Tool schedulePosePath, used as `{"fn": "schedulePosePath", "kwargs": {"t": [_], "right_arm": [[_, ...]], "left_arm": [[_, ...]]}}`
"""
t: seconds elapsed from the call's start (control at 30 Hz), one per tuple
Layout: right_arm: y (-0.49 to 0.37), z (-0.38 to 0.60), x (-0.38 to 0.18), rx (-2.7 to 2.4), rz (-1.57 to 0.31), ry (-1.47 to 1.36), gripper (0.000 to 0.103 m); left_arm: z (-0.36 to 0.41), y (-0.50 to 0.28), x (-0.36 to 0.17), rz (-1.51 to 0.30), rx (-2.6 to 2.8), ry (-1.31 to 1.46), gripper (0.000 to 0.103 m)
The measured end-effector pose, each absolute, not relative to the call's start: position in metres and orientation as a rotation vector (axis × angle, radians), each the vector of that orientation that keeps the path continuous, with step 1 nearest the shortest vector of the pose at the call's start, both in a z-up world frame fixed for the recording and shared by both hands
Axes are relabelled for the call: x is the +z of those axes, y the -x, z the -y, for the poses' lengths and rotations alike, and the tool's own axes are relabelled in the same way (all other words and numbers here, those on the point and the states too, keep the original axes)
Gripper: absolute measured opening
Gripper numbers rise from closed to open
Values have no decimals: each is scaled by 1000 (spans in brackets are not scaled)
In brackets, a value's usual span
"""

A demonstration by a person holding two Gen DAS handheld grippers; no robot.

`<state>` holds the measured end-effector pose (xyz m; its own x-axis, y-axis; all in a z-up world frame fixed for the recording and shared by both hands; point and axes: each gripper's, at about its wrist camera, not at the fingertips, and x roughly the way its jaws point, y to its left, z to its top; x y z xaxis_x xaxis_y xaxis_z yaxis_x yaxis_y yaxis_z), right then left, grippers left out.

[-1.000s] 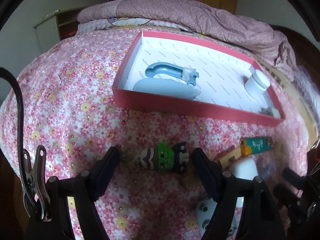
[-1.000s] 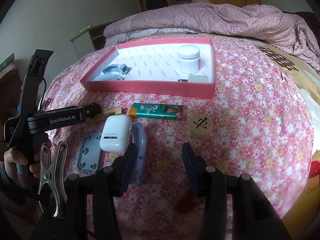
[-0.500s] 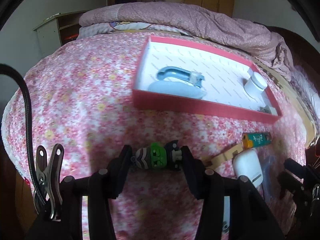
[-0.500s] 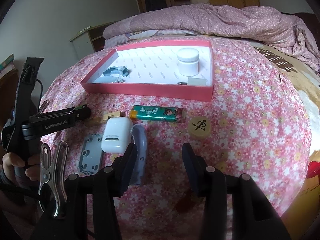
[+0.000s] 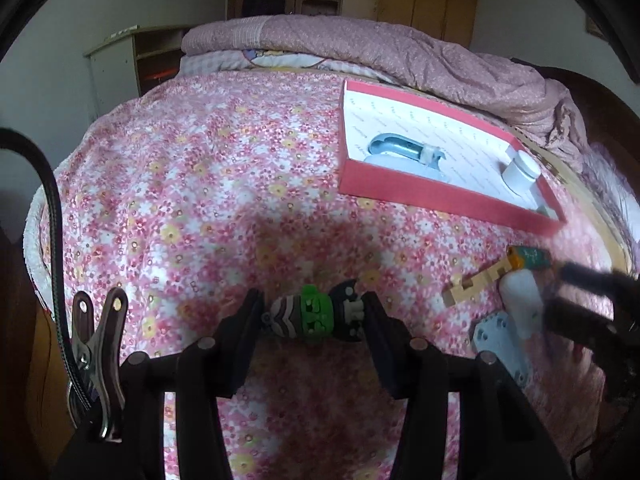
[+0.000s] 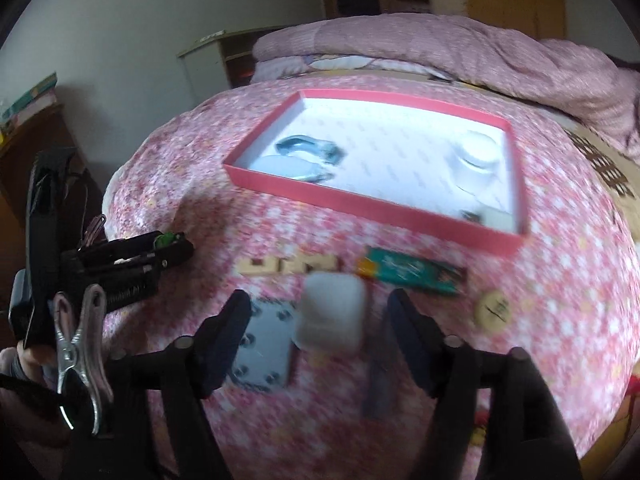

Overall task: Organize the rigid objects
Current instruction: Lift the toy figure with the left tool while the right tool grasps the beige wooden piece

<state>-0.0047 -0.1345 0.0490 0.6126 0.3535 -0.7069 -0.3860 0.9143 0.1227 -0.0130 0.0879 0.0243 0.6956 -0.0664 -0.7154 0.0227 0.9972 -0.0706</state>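
My left gripper (image 5: pixel 314 316) is shut on a small toy figure (image 5: pixel 316 318) with a green head, held crosswise over the flowered bedspread. In the right wrist view the left gripper (image 6: pixel 172 246) is at the left with the toy's green head (image 6: pixel 164 239) showing. The jaws of my right gripper (image 6: pixel 318 308) are opening around a white earbud case (image 6: pixel 330 320), with gaps on both sides. The right gripper (image 5: pixel 560 294) also shows beside the earbud case (image 5: pixel 520 300). A red box (image 6: pixel 360 204) (image 5: pixel 440 200) lies farther back, holding blue-grey pieces (image 6: pixel 308 148) and a white jar (image 6: pixel 476 156).
Around the case lie a grey plate (image 6: pixel 264 348), a wooden notched piece (image 6: pixel 288 266), a green lighter (image 6: pixel 412 274), a round wooden token (image 6: pixel 494 310) and a grey curved piece (image 6: pixel 378 384). A folded quilt (image 5: pixel 400 52) is heaped behind the box. A cupboard (image 5: pixel 120 64) stands at the back left.
The left jaws closed on the toy figure and that gripper moved left, away from the box. The right gripper shifted left over the white case and its jaws spread wider.
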Motion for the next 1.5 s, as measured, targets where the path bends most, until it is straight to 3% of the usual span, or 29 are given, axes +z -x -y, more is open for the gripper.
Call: {"fn": "schedulePosePath", "kwargs": {"t": [0.43, 0.8, 0.97, 1.1, 1.17, 1.5], "right_arm": [[-29, 86, 21, 378, -861, 206, 84], [-35, 83, 14, 331, -878, 161, 85], [-33, 83, 12, 322, -844, 106, 90], [-30, 80, 11, 305, -819, 122, 88], [-29, 80, 11, 281, -805, 130, 79], [-21, 94, 20, 346, -791, 53, 78]], "left_arm": [[-104, 25, 15, -770, -143, 138, 53], [-102, 25, 13, -765, -148, 148, 53], [-101, 25, 13, -768, -139, 144, 53], [-101, 24, 13, -768, -137, 142, 53], [-101, 24, 13, -767, -135, 135, 53], [-95, 27, 19, -768, -138, 117, 53]]}}
